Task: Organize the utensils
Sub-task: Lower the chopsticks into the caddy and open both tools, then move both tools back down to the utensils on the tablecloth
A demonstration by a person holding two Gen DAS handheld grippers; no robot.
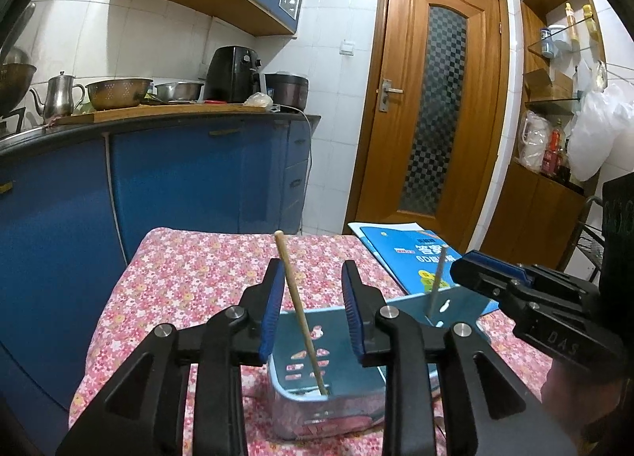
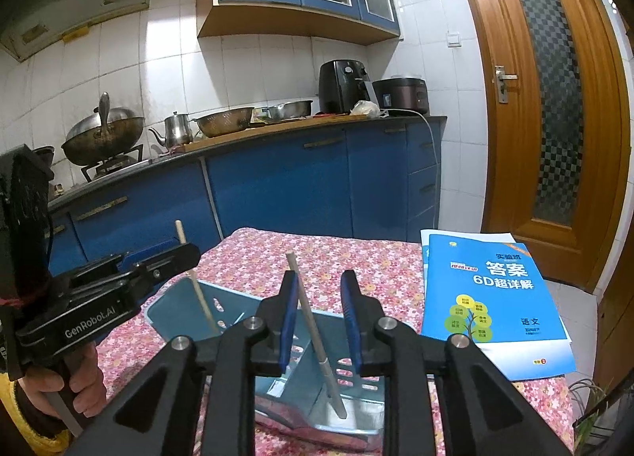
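A light blue slotted basket [image 1: 467, 302] [image 2: 178, 299] sits on the flowered tablecloth [image 1: 198, 269]. Two chopsticks stand tilted inside it. In the left wrist view the wooden chopstick [image 1: 301, 321] rises between the blue pads of my left gripper [image 1: 313, 273], close to the left pad; the jaws are apart and neither pad presses it. In the right wrist view the second chopstick [image 2: 315, 333] leans between the pads of my right gripper [image 2: 320, 281], which is open too. Each gripper shows side-on in the other view: the right gripper [image 1: 475, 267] and the left gripper [image 2: 174, 257], held by a hand [image 2: 85, 380].
A blue workbook [image 1: 400, 250] [image 2: 495, 297] lies on the cloth to the right of the basket. Behind the table runs a blue kitchen counter [image 2: 277, 178] with pots, a kettle and an air fryer. A wooden door [image 2: 554, 119] stands at the right.
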